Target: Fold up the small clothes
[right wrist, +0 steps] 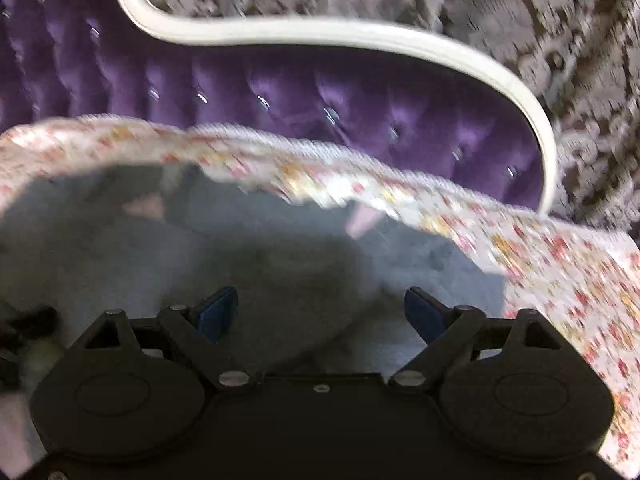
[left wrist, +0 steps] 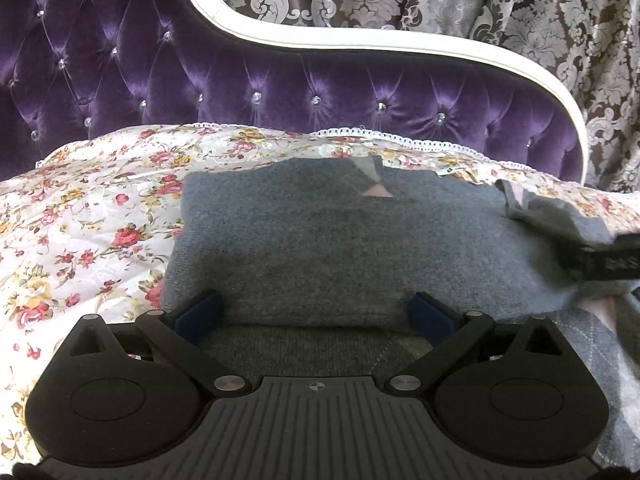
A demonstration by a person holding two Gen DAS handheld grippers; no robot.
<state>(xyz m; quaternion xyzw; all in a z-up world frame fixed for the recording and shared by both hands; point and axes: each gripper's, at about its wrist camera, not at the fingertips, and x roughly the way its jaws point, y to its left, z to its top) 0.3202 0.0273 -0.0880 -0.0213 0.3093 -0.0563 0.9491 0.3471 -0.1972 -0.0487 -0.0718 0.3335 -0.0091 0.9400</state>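
Note:
A small grey knitted garment [left wrist: 320, 240] with a pink argyle diamond lies partly folded on a floral bedspread [left wrist: 92, 216]. Its right part [left wrist: 560, 224] is rumpled, blurred and lifted. My left gripper [left wrist: 316, 312] is open, its blue pads [left wrist: 200, 312] spread just over the near folded edge, holding nothing. My right gripper [right wrist: 320, 312] is open over the same grey garment [right wrist: 280, 248]; that view is blurred by motion. A dark blurred shape [left wrist: 616, 260] at the right edge of the left wrist view could be the right gripper.
A purple tufted headboard [left wrist: 280, 88] with a white curved frame [left wrist: 360, 44] stands behind the bed. Damask curtains [left wrist: 520, 8] hang beyond it. The bedspread's lace edge [left wrist: 400, 140] runs along the headboard, and the floral bedspread [right wrist: 560, 280] extends to the right.

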